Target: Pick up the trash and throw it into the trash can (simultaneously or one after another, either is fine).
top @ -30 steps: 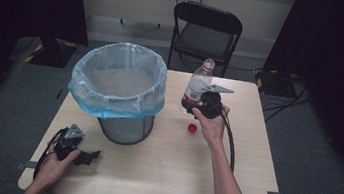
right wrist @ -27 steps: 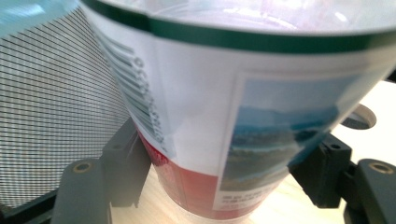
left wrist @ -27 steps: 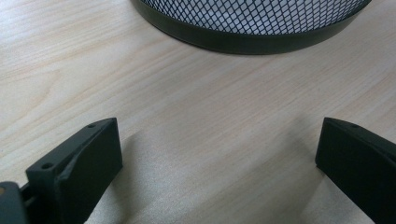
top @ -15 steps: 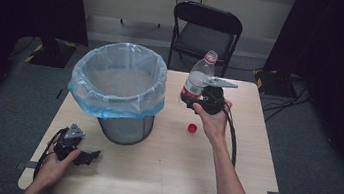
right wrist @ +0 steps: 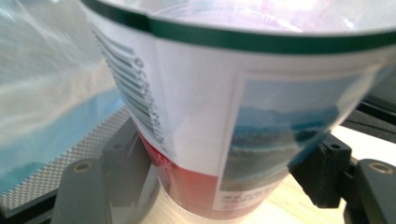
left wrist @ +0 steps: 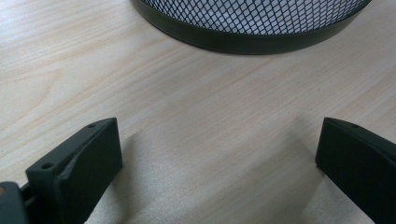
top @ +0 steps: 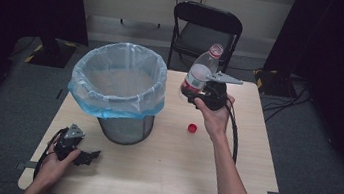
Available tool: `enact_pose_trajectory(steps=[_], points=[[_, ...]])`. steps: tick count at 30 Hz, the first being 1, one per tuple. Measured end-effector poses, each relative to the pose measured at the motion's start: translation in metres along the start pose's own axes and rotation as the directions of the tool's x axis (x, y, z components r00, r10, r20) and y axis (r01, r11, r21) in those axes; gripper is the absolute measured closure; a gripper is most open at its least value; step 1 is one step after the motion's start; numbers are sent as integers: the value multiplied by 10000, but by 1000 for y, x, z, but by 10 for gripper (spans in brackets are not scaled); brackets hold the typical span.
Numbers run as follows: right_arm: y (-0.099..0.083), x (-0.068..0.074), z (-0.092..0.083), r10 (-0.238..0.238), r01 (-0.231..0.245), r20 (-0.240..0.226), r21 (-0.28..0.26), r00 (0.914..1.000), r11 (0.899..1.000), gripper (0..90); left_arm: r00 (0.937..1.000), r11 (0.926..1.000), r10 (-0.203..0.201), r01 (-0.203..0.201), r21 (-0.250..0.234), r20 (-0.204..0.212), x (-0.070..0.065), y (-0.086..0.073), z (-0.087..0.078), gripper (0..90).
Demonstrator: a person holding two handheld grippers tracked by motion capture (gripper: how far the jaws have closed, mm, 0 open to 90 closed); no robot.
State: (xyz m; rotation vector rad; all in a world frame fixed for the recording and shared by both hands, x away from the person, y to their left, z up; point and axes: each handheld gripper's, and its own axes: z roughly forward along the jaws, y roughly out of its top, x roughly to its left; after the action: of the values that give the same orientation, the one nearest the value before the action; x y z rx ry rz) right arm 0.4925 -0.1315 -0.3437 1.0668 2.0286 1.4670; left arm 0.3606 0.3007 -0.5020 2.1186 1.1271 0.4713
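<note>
right gripper (top: 200, 91) clamped on bottle (top: 200, 72), lifted higher off the table than a sec ago | bin (top: 119, 87) off to its left, likely next | left gripper (top: 85, 156) open, idle

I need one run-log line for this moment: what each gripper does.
right gripper: shut on bottle, lifted off table | left gripper: open, resting on table | red cap: on table | bin: upright

The left half of the table (top: 159, 176) is blocked by the mesh bin (top: 118, 90). Right of the bin, the way is narrowed by a lifted bottle (top: 198, 75) and a red cap (top: 191, 128); bare tabletop is left in front of the bin.
</note>
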Motion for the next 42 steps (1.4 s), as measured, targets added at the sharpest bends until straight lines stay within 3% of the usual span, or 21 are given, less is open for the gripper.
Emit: enact_pose_trajectory(steps=[3,13,26,42], points=[[9,4,-5,89,-97,-214,-383,9997,9992,290,10000,10000,0,0,1,1,0,0,0,0],[31,18,-12,-250,232,-163,-986,9996,9949,293,10000,10000,0,0,4,-1,0,0,0,0],[53,23,-16,-278,225,-285,-1714,9992,9849,295,10000,10000,-4,4,3,-1,0,0,0,0],[79,36,-24,-513,357,-512,-2690,9974,9625,296,10000,10000,1,-1,3,2,0,0,0,0]])
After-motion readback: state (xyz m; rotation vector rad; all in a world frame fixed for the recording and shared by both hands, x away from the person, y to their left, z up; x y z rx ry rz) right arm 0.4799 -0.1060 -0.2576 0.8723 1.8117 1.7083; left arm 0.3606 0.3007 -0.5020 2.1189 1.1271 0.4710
